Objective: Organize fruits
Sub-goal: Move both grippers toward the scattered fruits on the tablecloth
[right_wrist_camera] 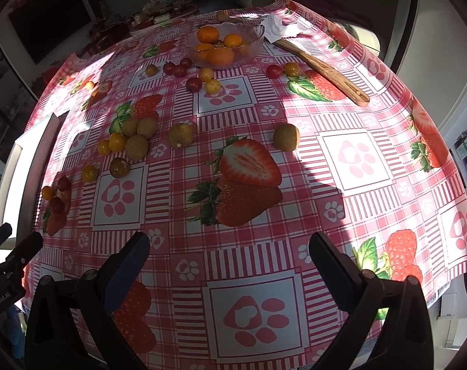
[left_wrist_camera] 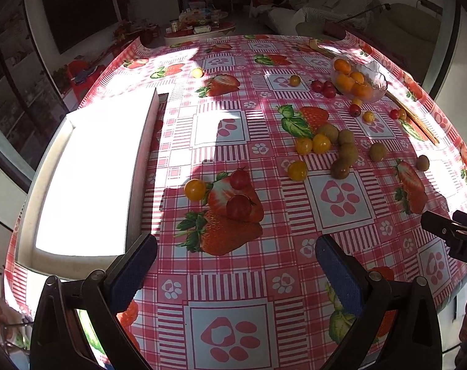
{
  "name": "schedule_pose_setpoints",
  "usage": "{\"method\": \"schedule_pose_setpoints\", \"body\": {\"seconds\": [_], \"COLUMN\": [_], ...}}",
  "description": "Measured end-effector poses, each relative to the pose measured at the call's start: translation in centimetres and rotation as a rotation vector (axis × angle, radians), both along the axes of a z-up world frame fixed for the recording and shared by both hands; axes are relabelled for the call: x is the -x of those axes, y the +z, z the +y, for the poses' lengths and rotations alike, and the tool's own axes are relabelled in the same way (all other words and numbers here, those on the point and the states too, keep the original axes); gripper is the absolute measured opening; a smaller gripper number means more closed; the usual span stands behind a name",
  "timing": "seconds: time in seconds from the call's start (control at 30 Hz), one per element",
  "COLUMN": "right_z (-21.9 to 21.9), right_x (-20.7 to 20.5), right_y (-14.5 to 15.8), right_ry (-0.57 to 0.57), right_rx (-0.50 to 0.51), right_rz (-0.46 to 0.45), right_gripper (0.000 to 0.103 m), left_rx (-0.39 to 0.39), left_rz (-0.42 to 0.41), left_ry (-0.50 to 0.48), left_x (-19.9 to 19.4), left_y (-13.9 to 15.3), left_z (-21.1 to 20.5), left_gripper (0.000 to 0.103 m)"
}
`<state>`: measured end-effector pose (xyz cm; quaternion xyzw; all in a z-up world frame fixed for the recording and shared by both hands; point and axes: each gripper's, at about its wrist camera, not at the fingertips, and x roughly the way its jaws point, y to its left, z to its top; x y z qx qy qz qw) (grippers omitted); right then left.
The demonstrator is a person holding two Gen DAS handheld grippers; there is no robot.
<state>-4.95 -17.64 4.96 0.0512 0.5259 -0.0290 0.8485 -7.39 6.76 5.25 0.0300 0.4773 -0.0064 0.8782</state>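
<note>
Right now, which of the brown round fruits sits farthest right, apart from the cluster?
The lone brown fruit, right of the others, just above the printed halved strawberry; the rest group further left beside yellow tomatoes.

Counter (right_wrist_camera: pixel 341 160) under pink strawberry-and-paw-print cloth. Glass bowl (right_wrist_camera: pixel 224 44) of oranges at far edge. Just beside bowl: red and yellow cherry tomatoes (right_wrist_camera: pixel 179 70), wooden spatula (right_wrist_camera: pixel 322 69), crumpled paper (right_wrist_camera: pixel 275 29). Nearer than bowl: brown round fruits (right_wrist_camera: pixel 180 135). Well left of bowl: white tray (left_wrist_camera: pixel 88 178), sunlit.
</note>
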Motion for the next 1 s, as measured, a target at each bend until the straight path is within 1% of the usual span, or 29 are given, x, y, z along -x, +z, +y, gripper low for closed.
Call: {"method": "schedule_pose_setpoints", "body": {"seconds": [0.17, 0.47, 0.6, 0.67, 0.8, 1.0], "right_z": [-0.8, -0.9, -0.9, -0.9, -1.3, -1.2], "right_x": [0.0, -0.3, -0.4, -0.5, -0.7, -1.4], "right_y": [-0.3, -0.3, -0.3, -0.2, -0.3, -0.4], "right_ry": [-0.006, 0.002, 0.011, 0.019, 0.021, 0.030], "right_rx": [-0.033, -0.047, -0.015, -0.014, -0.047, -0.050], "right_rz": [0.015, 0.007, -0.002, -0.005, -0.003, -0.005], "right_gripper": [0.103, 0.103, 0.103, 0.103, 0.103, 0.103], "left_rx": [-0.007, -0.028, -0.031, -0.030, -0.038, -0.067], "left_rz": [0.004, 0.008, 0.013, 0.014, 0.010, 0.004], "left_ry": [-0.008, -0.017, -0.023, -0.028, -0.047, -0.096], "left_x": [-0.4, -0.8, -1.2, -1.4, -1.7, -2.8], "left_y": [0.0, -0.1, -0.3, -0.4, -0.5, -0.9], "left_z": [-0.8, -1.5, -1.8, -1.9, -2.3, -3.6], "left_gripper": [0.103, 0.103, 0.103, 0.103, 0.103, 0.103]}}
